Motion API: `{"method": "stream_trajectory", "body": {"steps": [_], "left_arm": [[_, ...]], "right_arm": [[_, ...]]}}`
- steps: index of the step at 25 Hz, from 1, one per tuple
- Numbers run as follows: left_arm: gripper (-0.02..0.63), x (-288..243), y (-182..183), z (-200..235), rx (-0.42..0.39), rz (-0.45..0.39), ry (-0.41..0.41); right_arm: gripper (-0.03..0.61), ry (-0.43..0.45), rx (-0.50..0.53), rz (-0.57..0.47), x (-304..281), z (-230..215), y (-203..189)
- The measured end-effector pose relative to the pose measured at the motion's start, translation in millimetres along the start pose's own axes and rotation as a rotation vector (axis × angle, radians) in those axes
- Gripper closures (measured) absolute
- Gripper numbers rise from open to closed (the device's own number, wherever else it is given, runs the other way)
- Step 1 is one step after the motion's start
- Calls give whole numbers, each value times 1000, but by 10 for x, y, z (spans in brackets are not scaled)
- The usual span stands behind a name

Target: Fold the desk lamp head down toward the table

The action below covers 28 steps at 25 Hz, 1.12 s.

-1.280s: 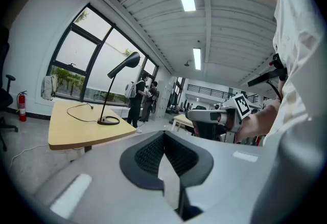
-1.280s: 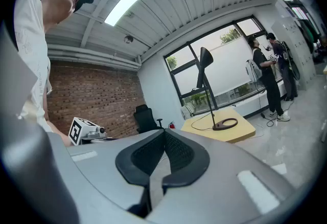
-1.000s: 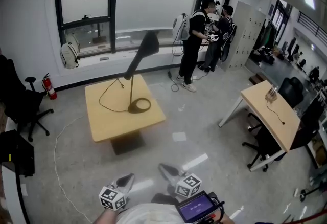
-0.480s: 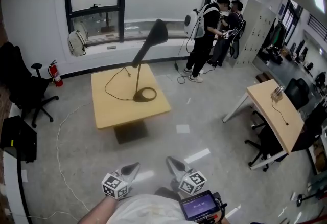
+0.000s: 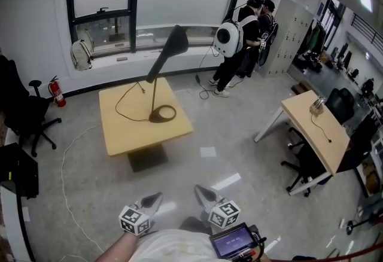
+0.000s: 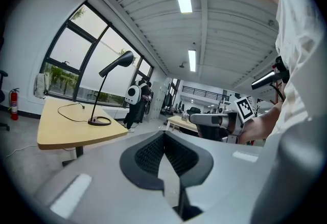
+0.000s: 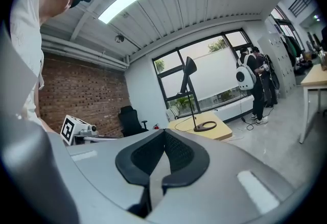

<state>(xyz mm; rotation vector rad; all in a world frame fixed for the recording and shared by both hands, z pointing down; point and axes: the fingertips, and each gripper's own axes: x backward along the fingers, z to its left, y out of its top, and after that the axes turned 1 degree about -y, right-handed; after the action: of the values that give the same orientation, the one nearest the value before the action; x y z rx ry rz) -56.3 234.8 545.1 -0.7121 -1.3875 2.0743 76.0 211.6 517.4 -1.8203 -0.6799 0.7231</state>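
Observation:
A black desk lamp stands on a square wooden table [image 5: 122, 135] across the room, its ring base [image 5: 163, 114] near the table's middle. The thin stem rises upright and the lamp head [image 5: 173, 44] tilts up high. A black cord loops over the tabletop. My left gripper [image 5: 154, 199] and right gripper [image 5: 200, 193] hover low in front of my body, well short of the table, both shut with nothing between the pads. The lamp [image 6: 104, 96] appears far off in the left gripper view beyond the left gripper [image 6: 164, 134]. The right gripper view also shows the lamp [image 7: 190, 96] far beyond the right gripper [image 7: 164, 133].
Two people stand by the window, one wearing a white backpack [image 5: 228, 37]. A second desk [image 5: 317, 130] with chairs is at the right. A black office chair [image 5: 23, 116] and a fire extinguisher [image 5: 57, 94] are at the left. A white cable [image 5: 69, 159] runs over the floor.
The people at the window have shifted and the backpack now faces me. My head view has swung a little. The lamp and both grippers stay much as before.

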Motion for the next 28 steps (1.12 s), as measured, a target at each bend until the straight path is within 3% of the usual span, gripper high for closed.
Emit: {"method": "stream_trajectory", "body": {"steps": [16, 28], "left_arm": [[612, -106, 12, 284, 10, 18, 57], [612, -639, 403, 578, -29, 13, 76]], "right_arm": [[566, 20, 33, -11, -241, -132, 62], [566, 56, 20, -30, -681, -592, 362]]}}
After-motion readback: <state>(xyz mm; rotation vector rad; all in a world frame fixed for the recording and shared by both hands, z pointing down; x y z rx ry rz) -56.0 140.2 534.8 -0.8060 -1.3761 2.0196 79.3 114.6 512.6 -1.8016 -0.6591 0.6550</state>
